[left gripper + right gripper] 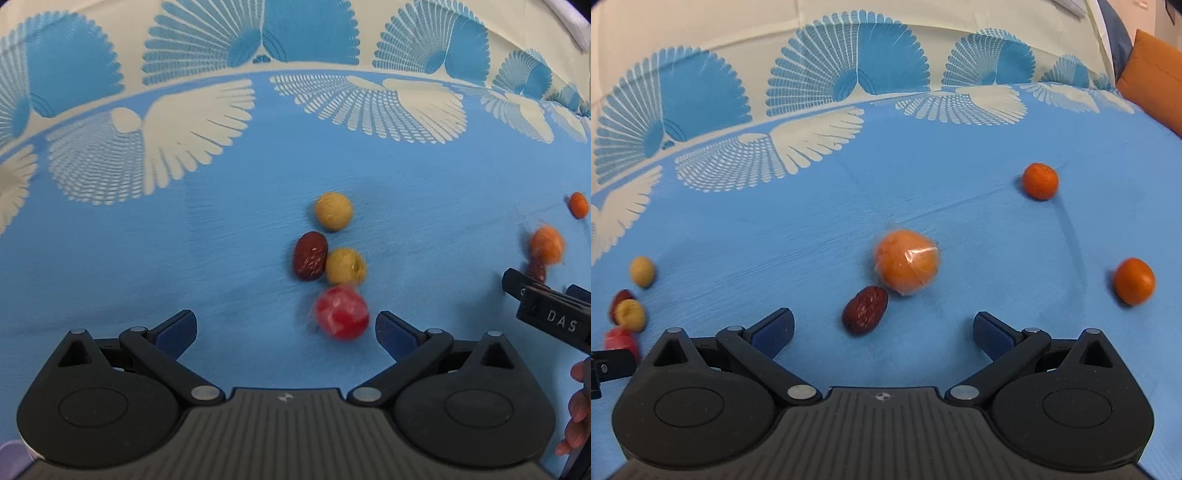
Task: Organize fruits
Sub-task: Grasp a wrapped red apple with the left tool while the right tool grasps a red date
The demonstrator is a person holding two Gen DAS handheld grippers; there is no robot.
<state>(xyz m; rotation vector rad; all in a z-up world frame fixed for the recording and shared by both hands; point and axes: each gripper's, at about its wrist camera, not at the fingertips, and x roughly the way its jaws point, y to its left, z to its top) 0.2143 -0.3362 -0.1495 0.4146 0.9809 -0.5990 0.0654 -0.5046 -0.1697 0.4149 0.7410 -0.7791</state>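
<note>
Both sets of fingers gape wide, holding nothing. The left gripper (pixel 286 330) should straddle the red fruit (pixel 341 313) squarely; the right gripper (pixel 882 330) should centre on the red date (pixel 865 309), closing gently so neither rolls across the blue surface (pixel 960 236).

your left wrist camera sits just behind the left gripper (pixel 285 326), looking forward and down along its spread fingers at the blue cloth (pixel 147 258), close above it; the red fruit (pixel 341 313) lies right ahead of the fingertips. your right wrist camera rides the right gripper (pixel 883 328) the same way, low and tilted down. both views share the wrapped orange (pixel 907 261), at your left view's right edge (pixel 546 244), and the yellow fruit cluster (pixel 629 313), at your right view's left edge. the right gripper also shows in the left view (pixel 543 301).
</note>
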